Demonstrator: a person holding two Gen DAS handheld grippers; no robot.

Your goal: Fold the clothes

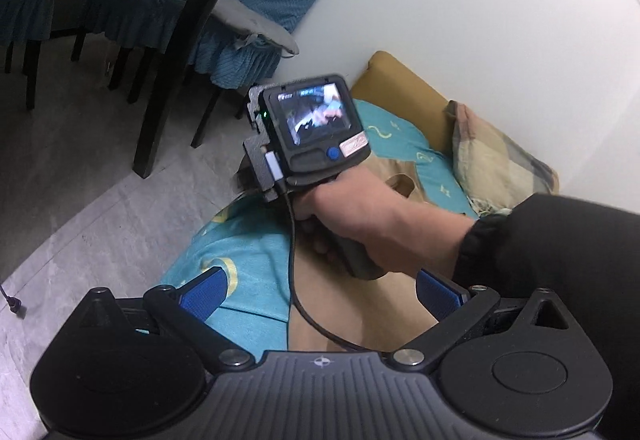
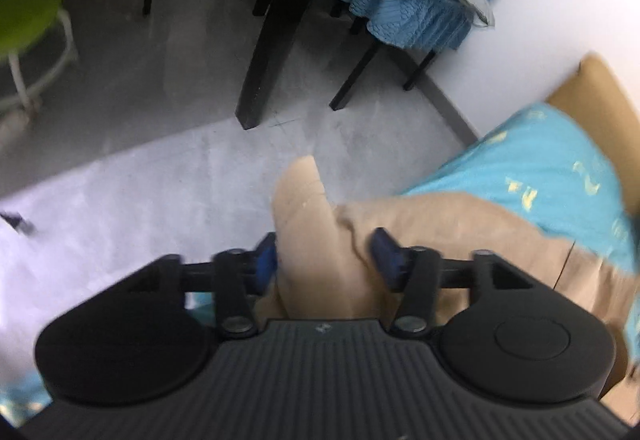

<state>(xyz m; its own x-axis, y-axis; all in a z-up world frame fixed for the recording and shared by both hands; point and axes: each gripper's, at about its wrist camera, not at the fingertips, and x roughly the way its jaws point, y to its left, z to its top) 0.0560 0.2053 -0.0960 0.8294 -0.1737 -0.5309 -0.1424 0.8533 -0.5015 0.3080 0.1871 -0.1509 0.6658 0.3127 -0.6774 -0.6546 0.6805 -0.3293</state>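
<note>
We see a tan garment [image 2: 440, 224] lying on the teal sheet [image 2: 540, 175], its near end bunched and lifted off the sheet's floor-side edge. One part of it sticks up past that edge like a fold or leg end; the right view is blurred, so we cannot tell how many folds it already has. By our reading, the fold is under way and the cloth is not yet a flat, tidy packet.

Our right tongs [image 2: 326, 256] stand partly open with the tan cloth bunched between the blue pads; whether they pinch it or merely straddle it, we cannot tell. Our left tongs [image 1: 320, 288] are spread wide and hold nothing, hovering above the sheet. The right hand [image 1: 360, 215] reaches across over the sheet, wrist bent down toward the garment, dark sleeve [image 1: 560, 240] behind it.
</note>
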